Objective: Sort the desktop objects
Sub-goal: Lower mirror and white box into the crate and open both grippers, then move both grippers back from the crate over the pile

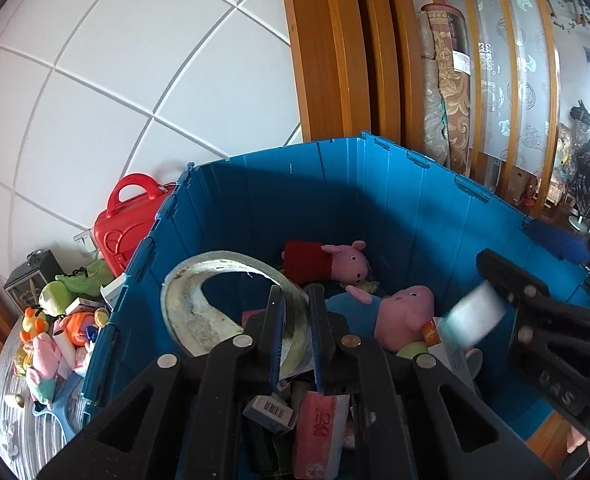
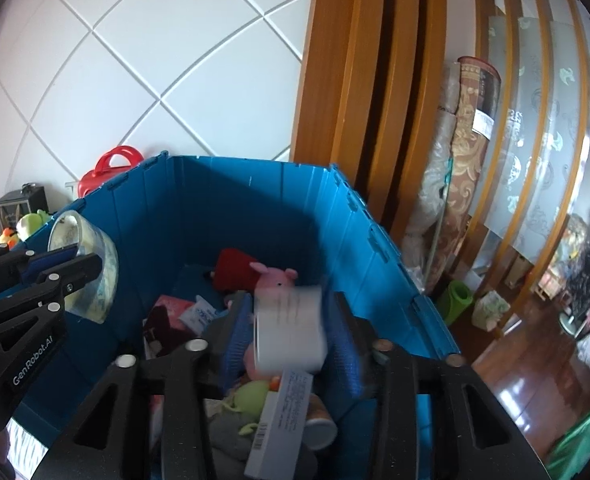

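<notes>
While blurred, the white box [image 2: 289, 330] seems upright above the blue crate [image 2: 255, 208].

Below my fingers the blue crate [image 1: 375, 208] is piled near with boxes [image 1: 271, 410] and plush pigs [image 1: 405, 316], only its far floor clear, toys [image 1: 55, 320] crowding the tabletop [image 1: 23, 432] left.

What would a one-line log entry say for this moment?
left gripper: shut on tape roll | right gripper: open, white box blurred between jaws | both over blue bin
</notes>
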Demonstrator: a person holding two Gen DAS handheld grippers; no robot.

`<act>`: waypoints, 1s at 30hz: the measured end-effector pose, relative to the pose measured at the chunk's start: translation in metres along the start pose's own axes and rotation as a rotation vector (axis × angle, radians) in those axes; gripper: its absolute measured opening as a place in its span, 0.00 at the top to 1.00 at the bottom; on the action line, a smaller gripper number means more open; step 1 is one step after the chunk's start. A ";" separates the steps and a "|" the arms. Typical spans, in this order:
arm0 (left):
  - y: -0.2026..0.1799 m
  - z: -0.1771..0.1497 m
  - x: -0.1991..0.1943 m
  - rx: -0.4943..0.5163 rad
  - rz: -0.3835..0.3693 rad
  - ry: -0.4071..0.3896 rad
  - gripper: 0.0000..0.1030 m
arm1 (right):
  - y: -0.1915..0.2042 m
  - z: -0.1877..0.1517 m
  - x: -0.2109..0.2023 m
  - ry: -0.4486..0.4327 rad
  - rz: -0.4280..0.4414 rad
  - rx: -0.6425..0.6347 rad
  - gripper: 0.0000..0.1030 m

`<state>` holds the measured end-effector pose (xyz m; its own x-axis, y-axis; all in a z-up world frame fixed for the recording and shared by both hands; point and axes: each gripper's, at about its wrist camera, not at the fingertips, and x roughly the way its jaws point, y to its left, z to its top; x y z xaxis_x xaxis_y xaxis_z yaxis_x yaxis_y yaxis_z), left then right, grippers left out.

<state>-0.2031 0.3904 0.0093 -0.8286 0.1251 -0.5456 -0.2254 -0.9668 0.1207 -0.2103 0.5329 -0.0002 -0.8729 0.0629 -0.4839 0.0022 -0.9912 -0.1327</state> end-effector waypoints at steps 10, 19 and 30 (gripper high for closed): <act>0.015 -0.005 -0.024 -0.013 0.087 -0.089 0.24 | 0.005 0.007 -0.014 -0.074 0.012 -0.010 0.00; 0.031 -0.011 -0.036 -0.053 0.112 -0.105 0.23 | 0.011 0.007 -0.027 -0.106 0.018 -0.027 0.00; 0.047 -0.021 -0.045 -0.106 0.133 -0.105 0.23 | 0.022 0.003 -0.028 -0.091 0.036 -0.054 0.00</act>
<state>-0.1659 0.3350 0.0217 -0.8976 0.0122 -0.4407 -0.0601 -0.9937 0.0947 -0.1872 0.5093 0.0129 -0.9123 0.0139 -0.4093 0.0587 -0.9846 -0.1644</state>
